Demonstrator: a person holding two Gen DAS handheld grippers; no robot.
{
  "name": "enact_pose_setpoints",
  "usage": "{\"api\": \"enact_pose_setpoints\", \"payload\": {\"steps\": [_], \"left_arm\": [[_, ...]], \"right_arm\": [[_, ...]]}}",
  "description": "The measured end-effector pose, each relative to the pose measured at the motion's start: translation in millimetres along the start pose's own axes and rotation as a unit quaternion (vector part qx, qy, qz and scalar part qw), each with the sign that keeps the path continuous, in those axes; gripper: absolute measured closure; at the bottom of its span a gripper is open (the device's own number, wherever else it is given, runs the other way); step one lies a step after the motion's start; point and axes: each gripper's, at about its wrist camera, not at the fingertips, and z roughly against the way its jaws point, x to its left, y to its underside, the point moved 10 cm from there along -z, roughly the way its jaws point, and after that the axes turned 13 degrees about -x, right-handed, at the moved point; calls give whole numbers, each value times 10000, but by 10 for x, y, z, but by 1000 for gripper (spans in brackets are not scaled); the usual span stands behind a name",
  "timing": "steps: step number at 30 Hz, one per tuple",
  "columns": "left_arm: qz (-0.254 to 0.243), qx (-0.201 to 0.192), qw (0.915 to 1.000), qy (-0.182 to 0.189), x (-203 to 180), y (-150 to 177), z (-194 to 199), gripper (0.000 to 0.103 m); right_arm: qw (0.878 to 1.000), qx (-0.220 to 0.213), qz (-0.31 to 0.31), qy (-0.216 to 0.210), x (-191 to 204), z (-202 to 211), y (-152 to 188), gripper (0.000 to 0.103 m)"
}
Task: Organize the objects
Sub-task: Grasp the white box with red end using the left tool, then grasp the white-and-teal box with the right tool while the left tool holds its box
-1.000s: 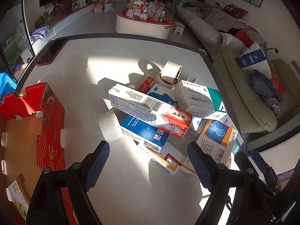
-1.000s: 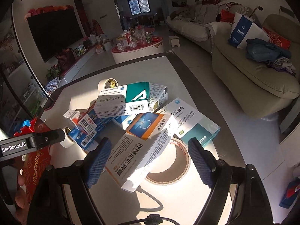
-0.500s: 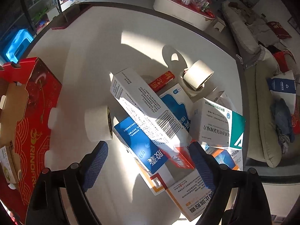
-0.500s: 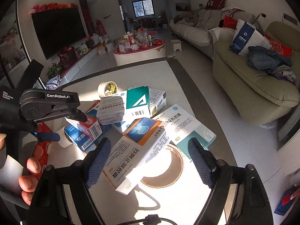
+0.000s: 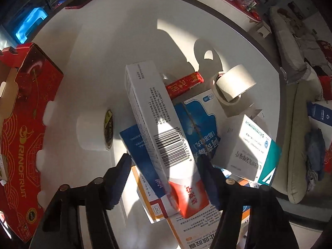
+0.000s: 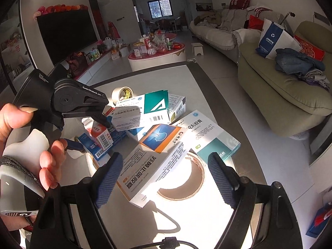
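Observation:
A pile of medicine boxes lies on the white table (image 5: 99, 62). On top rests a long white box with a barcode and a red end (image 5: 157, 124), also seen in the right wrist view (image 6: 101, 137). My left gripper (image 5: 166, 174) points steeply down and straddles that box's red end. Its jaws are closing; the right pad meets the box edge, while a gap shows at the left pad. A hand holds this left gripper (image 6: 91, 134). My right gripper (image 6: 164, 172) hangs open over a white and orange box (image 6: 153, 161), gripping nothing.
An open red fruit carton (image 5: 27, 124) stands at the left. A white tape roll (image 5: 91, 132) lies beside the pile and a beige roll (image 5: 234, 83) behind it. A wide brown tape ring (image 6: 195, 186) sits under my right gripper. A green sofa (image 6: 280, 95) is past the table's right edge.
My left gripper swung down over the pile and rolled, and its jaws narrowed around the long white box. The white tape roll came into view. The right gripper kept still.

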Motion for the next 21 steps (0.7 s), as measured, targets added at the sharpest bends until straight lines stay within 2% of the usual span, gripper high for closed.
{"api": "enact_pose_setpoints", "payload": {"steps": [3, 7, 10, 14, 17, 21], "left_arm": [[-431, -327, 9985, 105, -1, -67, 62, 75], [-801, -461, 9955, 228, 64, -100, 83, 77], [-1011, -503, 9933, 243, 120, -132, 92, 77], [-1377, -460, 9887, 372, 128, -169, 80, 77], [-1757, -467, 9827, 364, 110, -201, 72, 77], [-2299, -507, 9714, 312, 90, -231, 56, 77]], "right_arm": [[9999, -89, 69, 50, -23, 30, -65, 20], [9991, -153, 405, -5, 2, -61, -226, 20], [9941, -155, 1010, -376, 122, -321, -438, 20], [9752, 311, 1894, -1098, 321, -796, -529, 20], [9582, 778, 2271, -1559, 408, -1088, -497, 20], [9399, 917, 2901, -1548, 459, -1323, -553, 19]]}}
